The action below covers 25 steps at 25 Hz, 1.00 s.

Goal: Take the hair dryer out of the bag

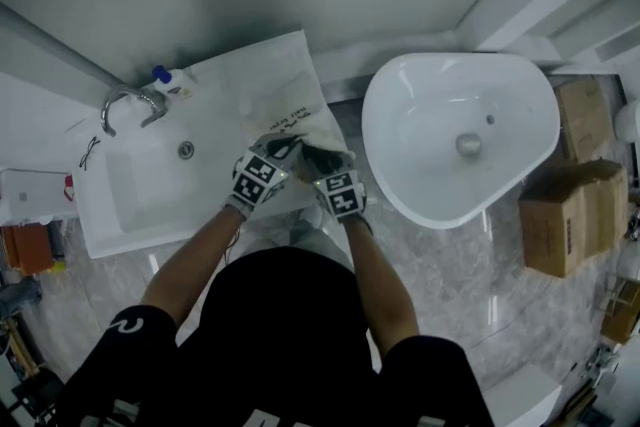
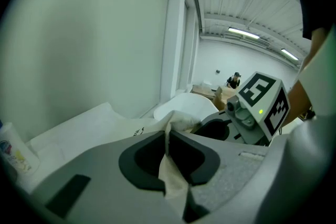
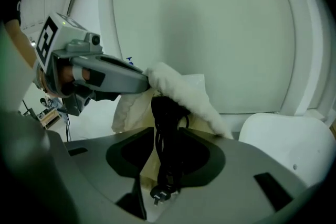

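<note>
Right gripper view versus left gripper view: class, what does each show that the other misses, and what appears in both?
Only the right gripper view: a black cord and its plug, hanging between the right gripper's jaws. Only the left gripper view: a bottle at lower left and cardboard boxes behind. Both: the cream bag, its edge clamped by the left gripper.
</note>
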Tool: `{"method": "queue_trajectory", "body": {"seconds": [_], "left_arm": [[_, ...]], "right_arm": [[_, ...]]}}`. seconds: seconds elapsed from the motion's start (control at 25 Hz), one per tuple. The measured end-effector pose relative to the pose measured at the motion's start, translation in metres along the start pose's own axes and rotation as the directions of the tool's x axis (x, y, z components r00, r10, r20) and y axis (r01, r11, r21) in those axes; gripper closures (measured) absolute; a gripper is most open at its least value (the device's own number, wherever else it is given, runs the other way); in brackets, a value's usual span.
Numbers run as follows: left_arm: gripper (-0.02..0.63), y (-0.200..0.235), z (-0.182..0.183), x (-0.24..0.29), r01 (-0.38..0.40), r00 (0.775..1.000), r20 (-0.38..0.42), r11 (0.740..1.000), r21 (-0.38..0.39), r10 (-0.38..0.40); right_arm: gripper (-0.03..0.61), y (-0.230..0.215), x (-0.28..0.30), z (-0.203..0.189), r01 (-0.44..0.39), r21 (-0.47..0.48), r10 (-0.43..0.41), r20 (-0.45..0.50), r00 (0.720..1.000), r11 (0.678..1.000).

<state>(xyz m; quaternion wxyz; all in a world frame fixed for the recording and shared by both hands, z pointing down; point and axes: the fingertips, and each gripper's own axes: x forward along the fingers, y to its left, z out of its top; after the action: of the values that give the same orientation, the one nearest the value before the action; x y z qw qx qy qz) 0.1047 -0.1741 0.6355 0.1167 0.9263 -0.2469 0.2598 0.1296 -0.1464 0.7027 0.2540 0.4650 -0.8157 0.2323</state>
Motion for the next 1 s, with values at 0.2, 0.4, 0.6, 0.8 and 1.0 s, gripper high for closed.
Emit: {"method": "queue_trajectory", "body": {"seconds": [0.2,0.4,0.6,0.8,1.0], "left_arm": [[0.588,0.011,0.000,0.007,0.015,1.000,0.001,1.000,-0.015,-0.015],[0.588,0.020,-0.004,0.013,0.033,0.999,0.001,0.999,-0.043,-0.033],[0.588,0.033,-0.013,0.019,0.019,1.000,0.002,0.995,-0.095,-0.019],[0.588,0.044,-0.021,0.022,0.004,1.000,0.013,0.988,-0.154,-0.002],[0.588,0.048,-0.029,0.017,0.001,1.000,0.005,0.980,-0.197,0.001]], "right_arm": [[0.365,0.004,0.038,0.000,-0.024,-0.037,0.021,-0.082,0.996,0.999],[0.342,0.000,0.064,-0.009,-0.019,-0.058,0.007,-0.193,0.981,0.998],[0.331,-0.004,0.082,-0.016,-0.059,-0.085,0.035,-0.263,0.964,0.995],[0.341,0.004,0.096,-0.028,-0.137,-0.157,0.075,-0.350,0.934,0.978],[0.353,0.001,0.099,-0.030,-0.090,-0.218,0.003,-0.369,0.930,0.972]]}}
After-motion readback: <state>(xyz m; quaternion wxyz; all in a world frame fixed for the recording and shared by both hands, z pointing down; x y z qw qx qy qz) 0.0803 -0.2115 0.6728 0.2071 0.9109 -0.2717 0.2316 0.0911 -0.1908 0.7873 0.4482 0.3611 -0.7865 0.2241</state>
